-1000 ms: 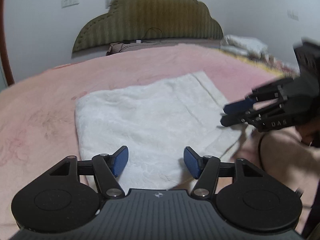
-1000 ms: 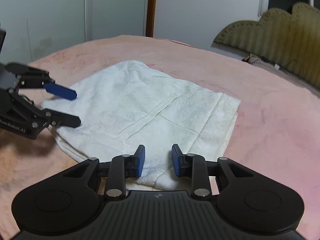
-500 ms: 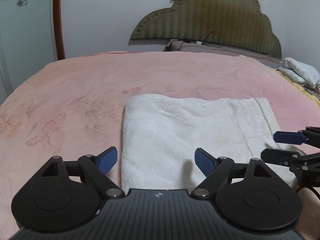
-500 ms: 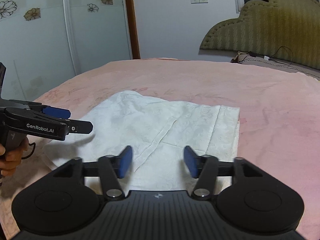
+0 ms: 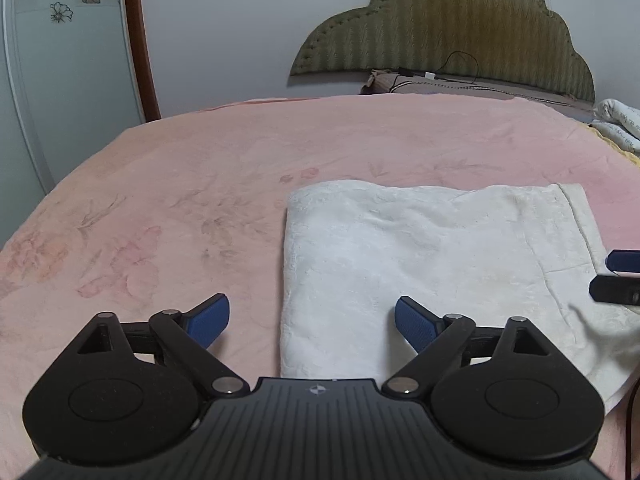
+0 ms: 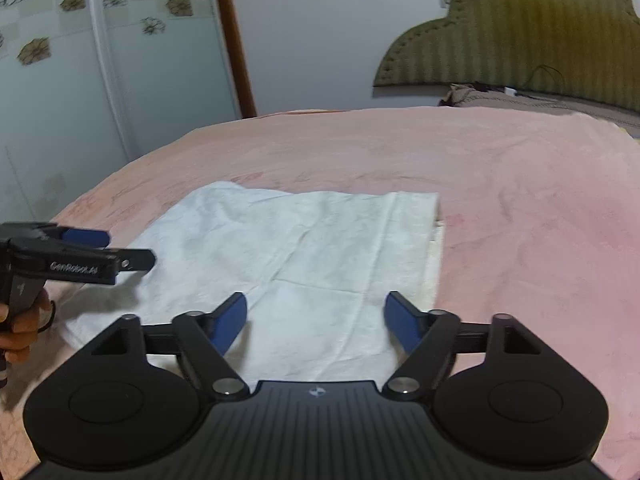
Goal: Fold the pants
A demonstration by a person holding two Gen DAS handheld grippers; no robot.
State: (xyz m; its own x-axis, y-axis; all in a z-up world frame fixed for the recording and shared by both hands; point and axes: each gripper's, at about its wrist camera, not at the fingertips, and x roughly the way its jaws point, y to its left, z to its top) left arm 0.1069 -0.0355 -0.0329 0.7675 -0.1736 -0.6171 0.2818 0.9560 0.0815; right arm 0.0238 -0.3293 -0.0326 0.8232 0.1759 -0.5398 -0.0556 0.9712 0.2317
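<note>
Pants (image 5: 420,272) are lying folded into a flat white rectangle on the pink blanket (image 5: 180,200), filling the lower right of the left wrist view and the lower middle of the right wrist view. The folding is looking close to done: the layers are stacked with edges roughly lined up, and at most one more fold or some smoothing is likely remaining. The left gripper (image 5: 312,320) is opening wide, straddling the near left edge of the cloth with nothing pinched between its blue pads. The right gripper (image 6: 316,318) is opening too, hovering over the near edge, gripping nothing. A hand (image 6: 16,328) is holding the left tool at the left edge of the right view. Behind, an olive padded headboard (image 5: 440,28) is standing against a pale wall, with flowered panels (image 6: 100,8) in the upper left.
</note>
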